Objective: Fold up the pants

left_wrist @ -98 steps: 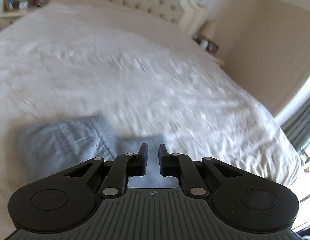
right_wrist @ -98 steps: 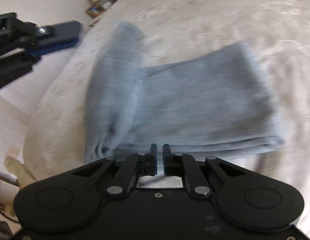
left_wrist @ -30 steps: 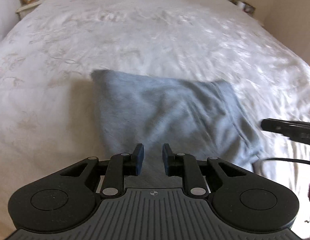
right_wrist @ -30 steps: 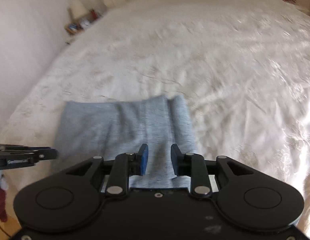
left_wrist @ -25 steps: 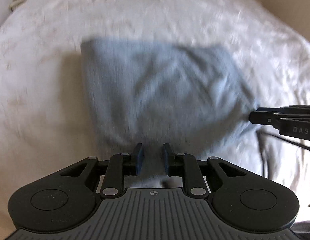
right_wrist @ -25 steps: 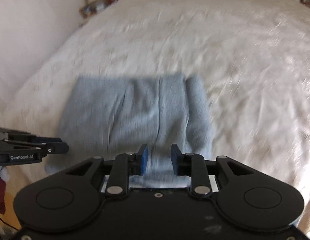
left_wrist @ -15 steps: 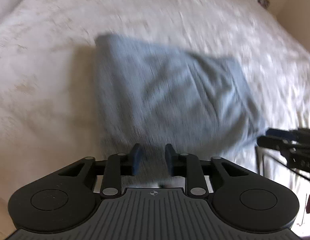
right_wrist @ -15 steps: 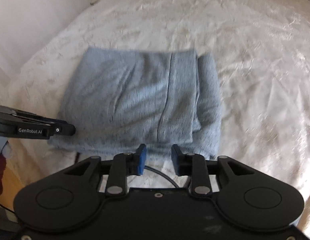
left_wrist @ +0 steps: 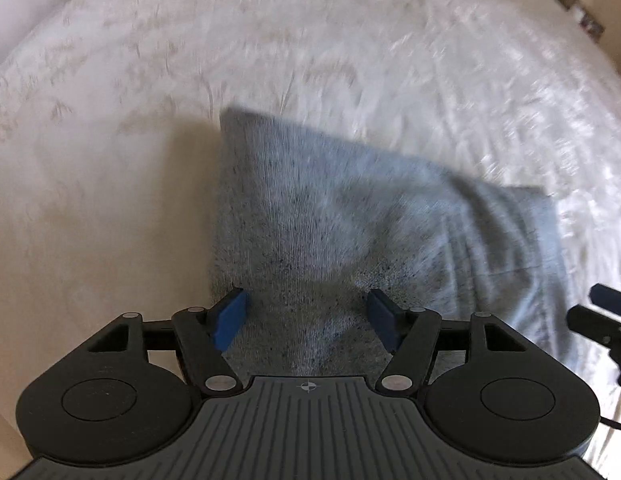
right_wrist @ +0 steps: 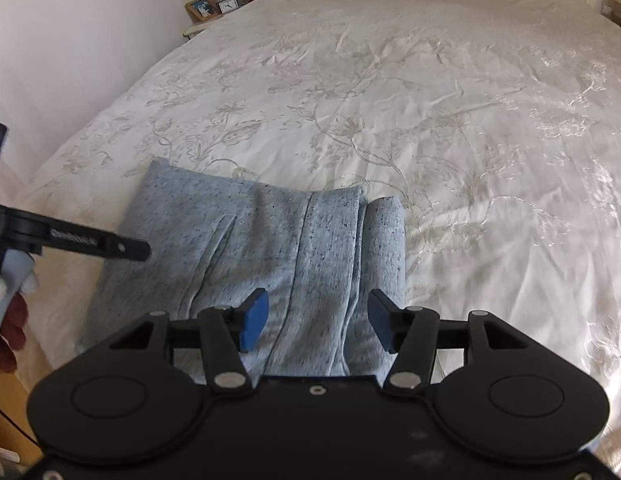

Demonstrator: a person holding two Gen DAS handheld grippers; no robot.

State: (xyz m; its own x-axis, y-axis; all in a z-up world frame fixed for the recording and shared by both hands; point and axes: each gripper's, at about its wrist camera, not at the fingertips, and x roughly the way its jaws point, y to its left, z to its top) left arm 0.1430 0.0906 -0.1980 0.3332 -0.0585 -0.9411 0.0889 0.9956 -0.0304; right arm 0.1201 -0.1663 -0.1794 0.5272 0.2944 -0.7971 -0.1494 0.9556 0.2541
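Note:
The grey-blue speckled pants (left_wrist: 350, 220) lie folded into a thick rectangle on the white bedspread (left_wrist: 110, 120); they also show in the right wrist view (right_wrist: 270, 240). My left gripper (left_wrist: 308, 316) is open and empty, its fingers spread over the near left part of the bundle. My right gripper (right_wrist: 318, 314) is open and empty over the near right part of the bundle. The left gripper's fingers (right_wrist: 98, 245) reach in from the left in the right wrist view. The right gripper's tip (left_wrist: 606, 316) shows at the right edge of the left wrist view.
The embroidered white bedspread (right_wrist: 430, 100) stretches far beyond the pants. A nightstand (right_wrist: 214, 12) with a lamp, frames and a clock stands at the bed's far left by the wall. The bed's near edge lies just below the pants.
Both grippers have opened wide from nearly shut. Both have moved closer over the folded pants, which lie still on the bed.

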